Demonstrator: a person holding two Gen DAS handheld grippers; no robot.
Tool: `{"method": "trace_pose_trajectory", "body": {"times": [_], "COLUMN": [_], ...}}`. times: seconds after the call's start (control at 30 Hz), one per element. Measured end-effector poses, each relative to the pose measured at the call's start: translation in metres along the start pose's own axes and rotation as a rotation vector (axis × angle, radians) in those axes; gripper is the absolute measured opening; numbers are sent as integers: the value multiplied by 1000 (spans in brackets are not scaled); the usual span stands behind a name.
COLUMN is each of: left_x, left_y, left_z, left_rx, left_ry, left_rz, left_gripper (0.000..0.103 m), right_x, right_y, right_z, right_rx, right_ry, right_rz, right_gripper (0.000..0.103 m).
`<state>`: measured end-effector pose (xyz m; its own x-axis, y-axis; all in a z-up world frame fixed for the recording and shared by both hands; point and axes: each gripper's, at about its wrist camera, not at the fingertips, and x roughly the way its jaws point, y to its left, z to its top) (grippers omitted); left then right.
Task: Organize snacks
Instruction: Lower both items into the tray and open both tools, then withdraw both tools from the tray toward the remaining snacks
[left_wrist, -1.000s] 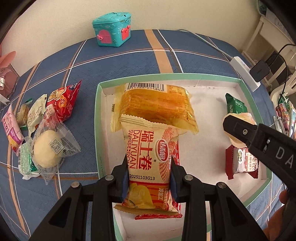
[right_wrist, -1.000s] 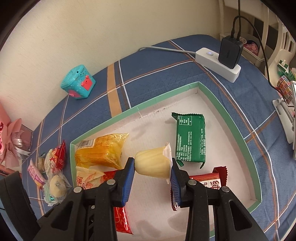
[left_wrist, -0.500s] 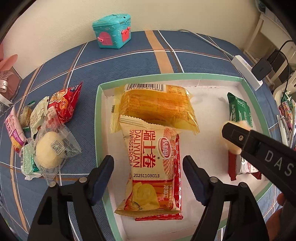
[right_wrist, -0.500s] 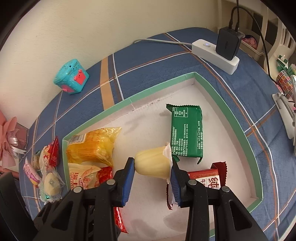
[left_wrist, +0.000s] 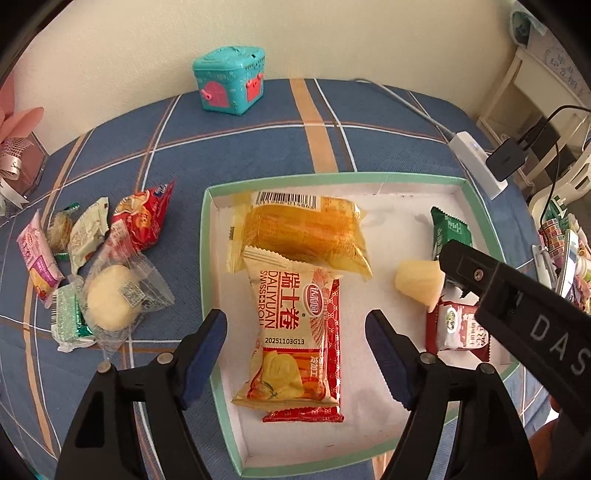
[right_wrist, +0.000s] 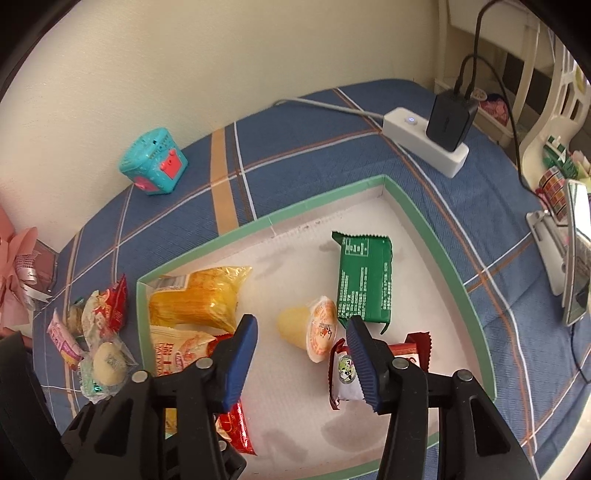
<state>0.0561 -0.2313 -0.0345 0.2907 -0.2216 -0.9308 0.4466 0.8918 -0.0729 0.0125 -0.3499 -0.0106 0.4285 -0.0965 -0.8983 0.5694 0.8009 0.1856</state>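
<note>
A shallow green-rimmed box (left_wrist: 207, 266) (right_wrist: 447, 254) lies on the blue plaid cloth. Inside it the Swiss roll packet (left_wrist: 295, 332) lies flat over a red packet, below a yellow cake packet (left_wrist: 303, 229) (right_wrist: 199, 299). My left gripper (left_wrist: 295, 354) hovers above the Swiss roll, open, its pads clear of the packet. A yellow jelly cup (right_wrist: 306, 328) (left_wrist: 419, 282) lies on its side on the box floor. My right gripper (right_wrist: 301, 360) is above it with its jaws opening and no pad touching it. A green packet (right_wrist: 364, 280) and a small red packet (right_wrist: 347, 373) lie beside the cup.
Several loose snacks (left_wrist: 107, 266) (right_wrist: 96, 343) lie on the cloth left of the box. A teal toy chest (left_wrist: 229, 79) stands by the wall. A white power strip with a black charger (right_wrist: 439, 133) and cable lies at the far right, with shelves beyond the table edge.
Both grippers have let go: the left opened off the Swiss roll packet, the right off the jelly cup, which now lies on the box floor. Both have risen slightly.
</note>
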Motion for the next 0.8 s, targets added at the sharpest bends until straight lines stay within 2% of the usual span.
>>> {"method": "trace_pose_trajectory", "body": {"times": [0.1, 0.37, 0.6, 0.8], "left_x": [-10, -24, -20, -24], "left_y": [3, 16, 34, 68], "left_z": [1, 2, 3, 1], "left_rx": [-18, -58, -106, -218], "left_ry": [-18, -48, -43, -59], "left_rz": [-16, -22, 14, 57], "left_gripper": [85, 85, 85, 85], "right_x": [-14, -40, -31, -28], "right_y": [2, 2, 2, 3], "right_z": [3, 5, 2, 2], "right_rx": [-14, -28, -36, -43], "right_ry": [-29, -82, -53, -45], "right_rz": [-7, -22, -22, -25], "right_gripper": [57, 57, 57, 57]}}
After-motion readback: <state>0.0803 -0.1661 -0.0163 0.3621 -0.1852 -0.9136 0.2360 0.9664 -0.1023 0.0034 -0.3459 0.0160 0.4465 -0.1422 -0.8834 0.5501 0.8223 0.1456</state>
